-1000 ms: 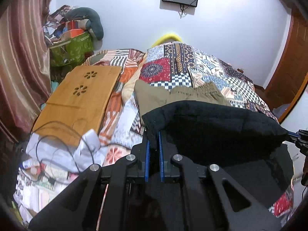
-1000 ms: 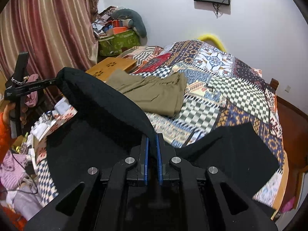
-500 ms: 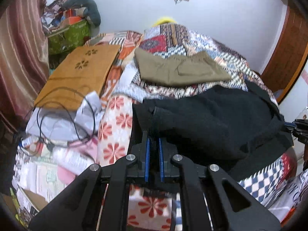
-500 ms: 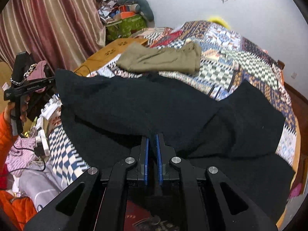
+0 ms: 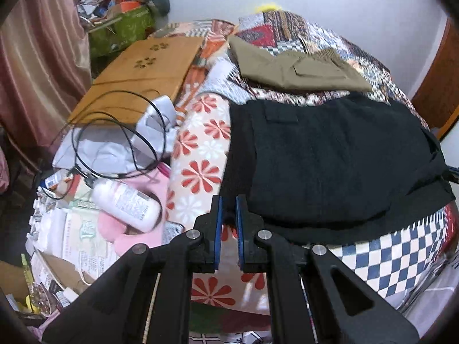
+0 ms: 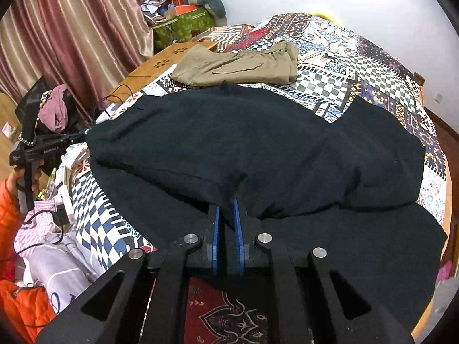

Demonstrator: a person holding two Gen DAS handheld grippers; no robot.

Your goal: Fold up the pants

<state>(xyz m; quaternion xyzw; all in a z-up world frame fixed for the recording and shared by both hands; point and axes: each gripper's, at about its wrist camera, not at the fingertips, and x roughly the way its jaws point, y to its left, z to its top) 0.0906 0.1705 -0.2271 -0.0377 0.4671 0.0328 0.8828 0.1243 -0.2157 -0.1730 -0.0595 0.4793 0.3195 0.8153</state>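
Black pants (image 5: 330, 163) lie folded over themselves on the patterned bedspread (image 5: 396, 258); they also fill the right wrist view (image 6: 243, 143). My left gripper (image 5: 227, 203) is shut on the black pants' near left corner, low over the bed edge. My right gripper (image 6: 226, 206) is shut on the near edge of the black pants' upper layer. The left gripper also shows in the right wrist view (image 6: 83, 137), pinching the far left corner.
Folded olive pants (image 5: 295, 68) lie farther up the bed (image 6: 238, 67). A wooden lap tray (image 5: 140, 71), cables, a white bottle (image 5: 126, 200) and papers clutter the left side. Curtains (image 6: 71, 34) hang at left.
Both grippers have lowered the black pants from a raised hold onto the bed, laying the upper layer flat over the lower one. Both remain clamped on the fabric.
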